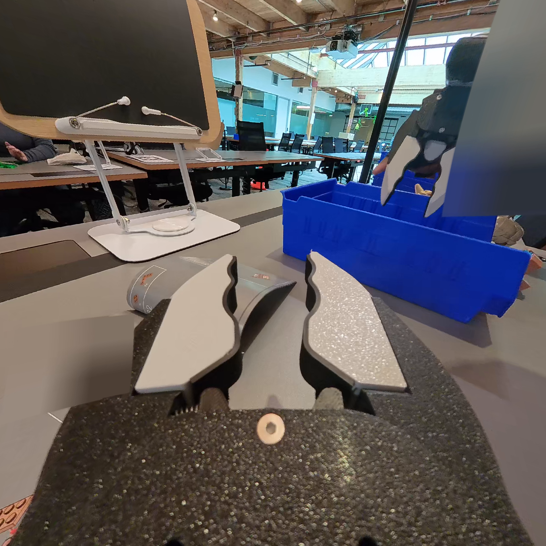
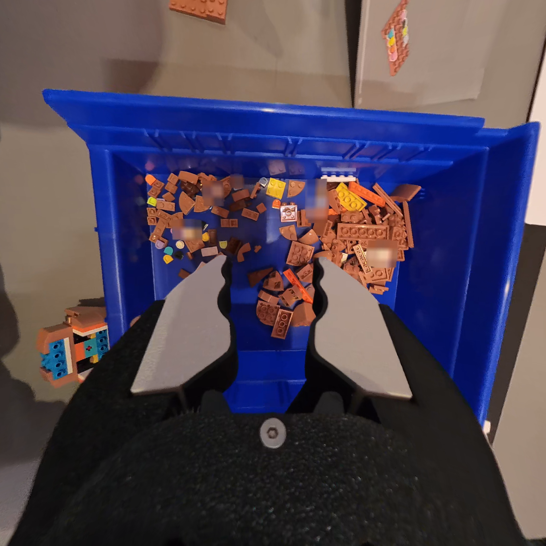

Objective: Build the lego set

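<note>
A blue bin holds several loose lego pieces, mostly brown with some yellow and orange. My right gripper is open and empty, pointing down into the bin above the pieces. It also shows in the left wrist view, over the blue bin. My left gripper is open and empty, low over the grey table, in front of a curled instruction booklet. A partly built brown, orange and blue model lies on the table left of the bin.
A white stand carrying a dark board stands at the back left. A brown plate lies beyond the bin, and an instruction page picturing a brown plate lies at the far right. A second blue bin sits behind the first. My right fingertips sit around 25 cm from my left ones.
</note>
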Action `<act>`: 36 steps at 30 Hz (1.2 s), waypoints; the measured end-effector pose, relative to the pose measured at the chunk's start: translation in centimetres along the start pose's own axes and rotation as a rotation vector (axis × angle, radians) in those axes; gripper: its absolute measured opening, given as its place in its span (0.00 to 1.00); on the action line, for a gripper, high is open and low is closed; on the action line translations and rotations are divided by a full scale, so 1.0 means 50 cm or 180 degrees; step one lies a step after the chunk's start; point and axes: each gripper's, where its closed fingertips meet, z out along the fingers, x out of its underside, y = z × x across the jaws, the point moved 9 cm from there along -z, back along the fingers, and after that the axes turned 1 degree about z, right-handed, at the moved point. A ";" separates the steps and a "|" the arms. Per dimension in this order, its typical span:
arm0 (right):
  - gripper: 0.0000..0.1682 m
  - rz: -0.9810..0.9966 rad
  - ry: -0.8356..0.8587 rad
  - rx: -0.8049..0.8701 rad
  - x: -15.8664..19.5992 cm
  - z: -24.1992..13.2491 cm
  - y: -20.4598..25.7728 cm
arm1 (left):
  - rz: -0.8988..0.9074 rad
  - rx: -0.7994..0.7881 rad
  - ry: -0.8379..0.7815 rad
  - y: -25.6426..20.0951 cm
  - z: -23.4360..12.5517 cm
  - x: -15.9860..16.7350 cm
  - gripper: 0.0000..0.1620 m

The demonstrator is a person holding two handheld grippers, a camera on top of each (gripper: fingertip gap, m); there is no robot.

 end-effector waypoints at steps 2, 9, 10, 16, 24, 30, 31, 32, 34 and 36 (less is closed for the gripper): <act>0.30 -0.0041 0.0045 -0.0056 -0.006 0.010 -0.002 | 0.0009 0.0004 0.0002 -0.001 0.000 0.000 0.27; 0.26 -0.0100 0.0121 -0.0193 -0.009 0.023 -0.005 | -0.0007 0.0015 0.0002 -0.001 -0.001 -0.001 0.27; 0.25 -0.0099 0.0129 -0.0219 -0.007 0.024 -0.003 | -0.0007 0.0018 0.0006 -0.001 0.000 0.000 0.27; 0.20 -0.0151 0.0187 -0.0359 0.005 0.025 0.010 | -0.0021 0.0010 0.0008 0.000 0.000 0.001 0.27; 0.17 -0.0361 0.0411 -0.0654 0.015 0.043 0.034 | -0.0021 0.0007 0.0010 0.001 0.000 0.001 0.27; 0.15 -0.0691 0.0722 -0.1025 0.011 0.083 0.064 | -0.0014 0.0011 0.0012 0.000 0.000 0.000 0.27; 0.15 -0.0717 0.0745 -0.1079 0.010 0.090 0.066 | -0.0016 0.0010 0.0013 0.000 0.000 0.001 0.27; 0.14 -0.0739 0.0773 -0.1116 0.009 0.098 0.066 | -0.0017 0.0009 0.0013 0.000 0.000 0.001 0.27; 0.14 -0.0771 0.0863 -0.1152 0.011 0.114 0.065 | -0.0014 0.0007 0.0010 0.000 -0.001 0.000 0.27; 0.14 -0.0783 0.0955 -0.1199 0.014 0.128 0.062 | -0.0004 0.0006 0.0004 0.000 -0.002 -0.001 0.27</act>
